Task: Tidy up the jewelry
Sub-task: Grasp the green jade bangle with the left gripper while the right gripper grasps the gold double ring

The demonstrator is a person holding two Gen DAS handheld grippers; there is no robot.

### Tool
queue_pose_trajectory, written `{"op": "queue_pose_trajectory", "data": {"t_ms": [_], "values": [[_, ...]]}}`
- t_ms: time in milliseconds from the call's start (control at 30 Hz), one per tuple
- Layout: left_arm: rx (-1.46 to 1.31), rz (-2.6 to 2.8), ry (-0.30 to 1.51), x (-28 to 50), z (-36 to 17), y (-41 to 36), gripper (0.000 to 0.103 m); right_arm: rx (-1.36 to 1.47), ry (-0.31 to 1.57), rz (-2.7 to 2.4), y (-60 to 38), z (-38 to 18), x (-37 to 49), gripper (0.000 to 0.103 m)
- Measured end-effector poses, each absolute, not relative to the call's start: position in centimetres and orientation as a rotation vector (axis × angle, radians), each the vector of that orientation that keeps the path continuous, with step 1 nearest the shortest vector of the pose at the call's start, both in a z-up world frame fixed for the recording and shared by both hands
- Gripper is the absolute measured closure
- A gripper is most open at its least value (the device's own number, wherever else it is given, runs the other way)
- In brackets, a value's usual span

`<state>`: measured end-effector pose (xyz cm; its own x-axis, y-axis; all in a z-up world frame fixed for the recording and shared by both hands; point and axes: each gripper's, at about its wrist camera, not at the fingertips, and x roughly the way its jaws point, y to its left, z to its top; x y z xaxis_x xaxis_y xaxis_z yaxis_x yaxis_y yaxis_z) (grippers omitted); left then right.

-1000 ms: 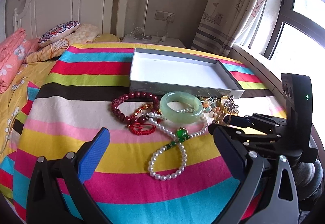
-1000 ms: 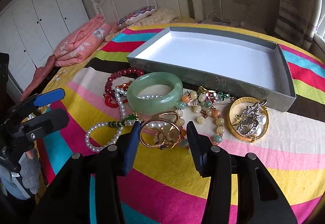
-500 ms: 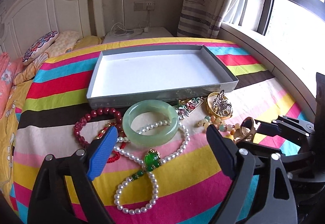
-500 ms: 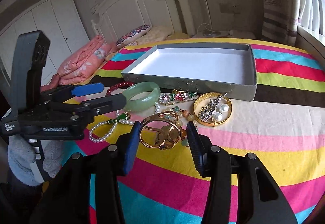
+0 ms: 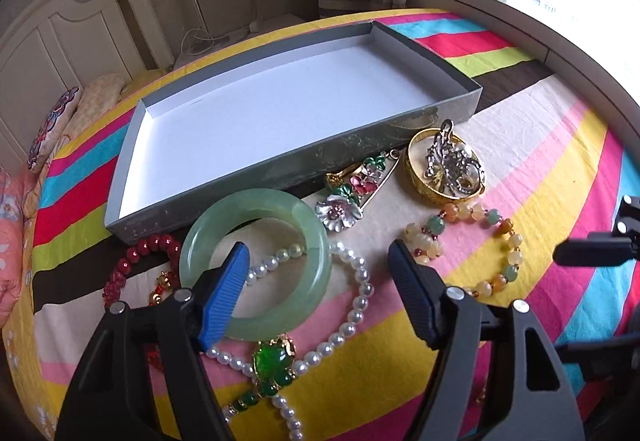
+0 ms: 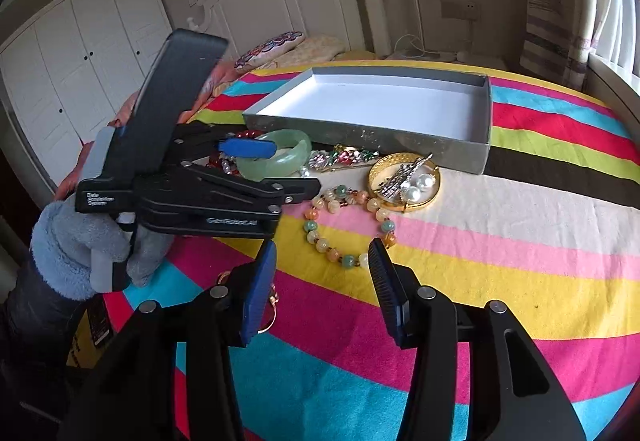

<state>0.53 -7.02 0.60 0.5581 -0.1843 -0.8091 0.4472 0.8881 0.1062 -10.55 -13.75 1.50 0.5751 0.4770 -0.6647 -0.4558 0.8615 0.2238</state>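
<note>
**Jewelry heaped beside an empty box on the striped bedspread**

One shallow grey box point(image 5: 280, 177) with a white inside sits on the bedspread point(image 6: 500, 273) and holds nothing. All the jewelry lies in front of its near wall. I count one smooth pale-green bangle point(image 5: 256, 265), one string of round white pearls point(image 5: 356, 305) with a green stone pendant, one dark red bead bracelet point(image 5: 132, 265), one enamelled flower brooch point(image 5: 344, 201), one bracelet of mixed cream, green and amber beads point(image 6: 348, 229), and one gold bangle point(image 6: 404, 181) with a silvery pearl-set piece lying in it.

The left gripper point(image 5: 316, 281) hangs over the green bangle, its jaws closing: the blue-padded finger sits inside the ring, the other outside, and the pads do not press on it. The right gripper point(image 6: 320, 281) stands half open just before the mixed-bead bracelet, nothing between its pads; a gold ring-shaped piece point(image 6: 268, 305) shows behind its left finger. A gloved hand point(image 6: 88, 253) holds the left tool.
</note>
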Motion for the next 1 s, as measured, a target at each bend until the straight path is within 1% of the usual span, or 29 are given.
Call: {"op": "queue_pose_trajectory", "data": {"t_ms": [33, 67, 100, 133, 167, 267, 367, 400, 433, 500, 567, 633, 667, 900, 1000], "values": [[0.309, -0.381, 0.910, 0.6, 0.7, -6.9, 0.040, 0.011, 0.798, 0.571, -13.3, 1.4, -10.9, 0.054], [0.302, -0.377, 0.909, 0.6, 0.8, -6.7, 0.048, -0.009, 0.807, 0.591, -12.8, 1.4, -11.3, 0.053], [0.294, -0.378, 0.911, 0.6, 0.8, -6.4, 0.056, -0.026, 0.814, 0.606, -12.4, 1.3, -11.7, 0.046], [0.276, -0.397, 0.918, 0.6, 0.9, -6.1, 0.061, -0.034, 0.822, 0.618, -11.9, 1.1, -12.0, 0.039], [0.258, -0.412, 0.921, 0.6, 1.0, -5.8, 0.068, -0.039, 0.828, 0.625, -11.5, 1.0, -12.2, 0.037], [0.241, -0.421, 0.916, 0.2, 1.0, -5.2, 0.069, -0.046, 0.853, 0.608, -10.7, 0.7, -11.9, 0.037], [0.243, -0.427, 0.906, -0.1, 1.0, -5.1, 0.068, -0.065, 0.875, 0.587, -9.9, 0.6, -11.1, 0.038], [0.239, -0.429, 0.905, -0.2, 1.0, -5.0, 0.068, -0.084, 0.878, 0.564, -9.5, 0.4, -10.9, 0.043], [0.236, -0.431, 0.904, -0.3, 1.0, -5.0, 0.069, -0.093, 0.885, 0.548, -9.3, 0.2, -10.6, 0.058], [0.242, -0.430, 0.899, -0.5, 1.0, -4.9, 0.072, -0.094, 0.889, 0.540, -9.1, -0.2, -10.1, 0.075], [0.248, -0.438, 0.889, -0.8, 1.1, -4.9, 0.078, -0.107, 0.878, 0.533, -9.0, -0.2, -10.3, 0.075], [0.218, -0.449, 0.892, -1.0, 1.2, -4.6, 0.082, -0.114, 0.845, 0.545, -9.1, 0.0, -10.8, 0.075], [0.187, -0.467, 0.883, -1.0, 1.5, -4.3, 0.091, -0.108, 0.827, 0.550, -9.2, 0.2, -10.9, 0.075], [-0.052, -0.547, 0.885, -0.2, 2.7, -1.4, 0.091, -0.019, 0.811, 0.569, -10.9, 0.7, -10.7, 0.075], [-0.109, -0.549, 0.872, 0.0, 3.2, -0.6, 0.091, -0.005, 0.792, 0.572, -11.1, 1.0, -10.7, 0.075]]}}
